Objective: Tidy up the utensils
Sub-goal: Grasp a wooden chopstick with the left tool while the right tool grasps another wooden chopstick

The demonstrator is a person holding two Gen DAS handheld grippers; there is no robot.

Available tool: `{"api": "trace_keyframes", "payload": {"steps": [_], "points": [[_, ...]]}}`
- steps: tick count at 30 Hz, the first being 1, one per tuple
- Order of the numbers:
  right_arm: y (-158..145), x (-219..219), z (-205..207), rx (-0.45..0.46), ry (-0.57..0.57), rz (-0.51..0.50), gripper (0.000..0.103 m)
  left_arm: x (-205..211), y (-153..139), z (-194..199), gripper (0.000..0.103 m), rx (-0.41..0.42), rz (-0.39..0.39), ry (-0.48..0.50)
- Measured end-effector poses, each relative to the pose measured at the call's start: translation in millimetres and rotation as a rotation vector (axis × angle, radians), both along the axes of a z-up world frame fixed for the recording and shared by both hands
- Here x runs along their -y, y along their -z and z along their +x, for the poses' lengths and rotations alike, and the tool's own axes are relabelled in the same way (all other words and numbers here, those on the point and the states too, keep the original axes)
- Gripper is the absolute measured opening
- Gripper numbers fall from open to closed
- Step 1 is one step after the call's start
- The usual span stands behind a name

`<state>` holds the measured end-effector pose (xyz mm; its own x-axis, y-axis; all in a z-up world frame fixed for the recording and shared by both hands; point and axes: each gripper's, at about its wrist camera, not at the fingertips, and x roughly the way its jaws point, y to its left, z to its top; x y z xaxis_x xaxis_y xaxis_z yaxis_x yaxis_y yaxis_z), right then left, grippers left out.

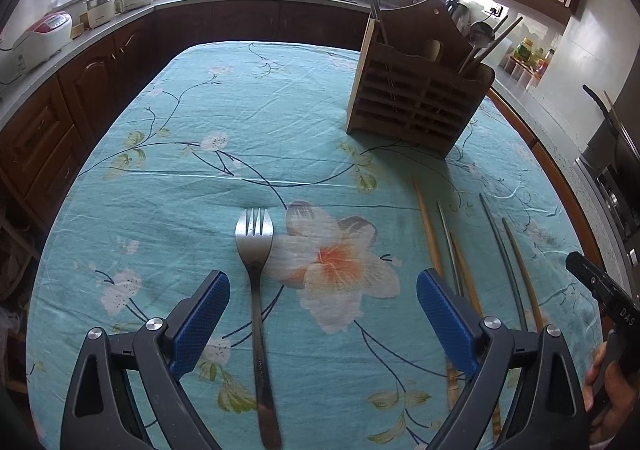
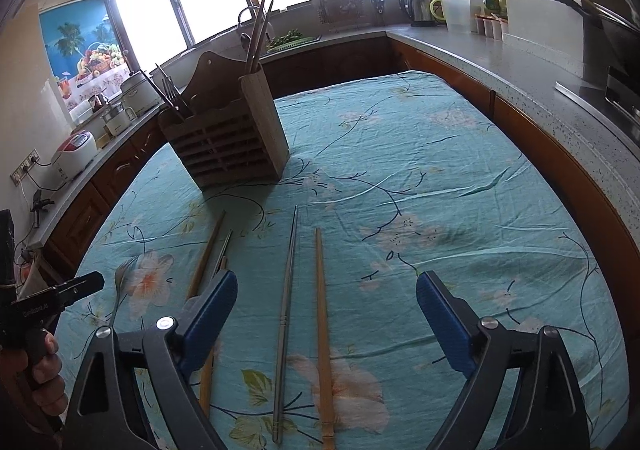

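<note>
A steel fork (image 1: 256,290) lies on the teal flowered tablecloth (image 1: 240,137), between the fingers of my open left gripper (image 1: 322,290), tines pointing away. Several chopsticks, wooden (image 1: 428,230) and metal (image 1: 500,242), lie to its right. In the right wrist view my open right gripper (image 2: 326,292) hovers over a metal chopstick (image 2: 288,290) and a wooden chopstick (image 2: 322,310); two more chopsticks (image 2: 208,250) lie by its left finger, and the fork (image 2: 120,282) lies further left. A wooden utensil holder (image 1: 416,89), also in the right wrist view (image 2: 228,137), stands upright further back, with several utensils in it.
Kitchen counters (image 2: 520,61) with dark cabinets surround the table. Rice cookers (image 1: 40,37) stand on the left counter, a kettle (image 2: 420,7) and jars on the right one. The other gripper's body shows at the edge of each view (image 1: 600,286) (image 2: 48,302).
</note>
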<state>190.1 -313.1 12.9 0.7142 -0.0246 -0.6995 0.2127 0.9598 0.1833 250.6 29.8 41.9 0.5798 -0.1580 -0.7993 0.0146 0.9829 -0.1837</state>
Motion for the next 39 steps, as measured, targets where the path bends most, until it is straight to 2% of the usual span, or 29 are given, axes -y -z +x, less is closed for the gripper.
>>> {"api": "trace_keyframes", "payload": {"steps": [4, 9, 16, 22, 27, 30, 32, 35, 36, 37, 39], "points": [[3, -3, 12, -0.034, -0.028, 0.000, 0.074, 13, 3, 14, 0.090, -0.016, -0.006, 0.036], [5, -4, 27, -0.064, -0.053, 0.006, 0.064, 28, 8, 37, 0.078, -0.038, -0.013, 0.082], [17, -2, 47, -0.117, -0.075, 0.004, 0.052, 49, 21, 75, 0.070, -0.092, -0.038, 0.139], [30, 0, 62, -0.161, -0.091, 0.008, 0.049, 66, 36, 107, 0.063, -0.131, -0.037, 0.171], [39, -2, 74, -0.189, -0.103, -0.009, 0.042, 82, 49, 130, 0.050, -0.151, -0.016, 0.207], [46, -1, 83, -0.218, -0.100, -0.031, 0.033, 93, 63, 144, 0.033, -0.186, 0.000, 0.224], [47, -4, 87, -0.217, -0.105, -0.072, 0.029, 99, 67, 146, 0.031, -0.164, 0.033, 0.231], [49, -15, 93, -0.228, -0.126, -0.157, 0.028, 111, 69, 146, 0.021, -0.139, 0.090, 0.244], [49, -19, 94, -0.228, -0.138, -0.185, 0.025, 114, 69, 145, 0.015, -0.131, 0.105, 0.251], [49, -21, 95, -0.227, -0.152, -0.189, 0.017, 117, 70, 145, 0.009, -0.126, 0.118, 0.254], [49, -23, 96, -0.230, -0.163, -0.188, 0.008, 119, 71, 144, 0.008, -0.123, 0.119, 0.257]]}}
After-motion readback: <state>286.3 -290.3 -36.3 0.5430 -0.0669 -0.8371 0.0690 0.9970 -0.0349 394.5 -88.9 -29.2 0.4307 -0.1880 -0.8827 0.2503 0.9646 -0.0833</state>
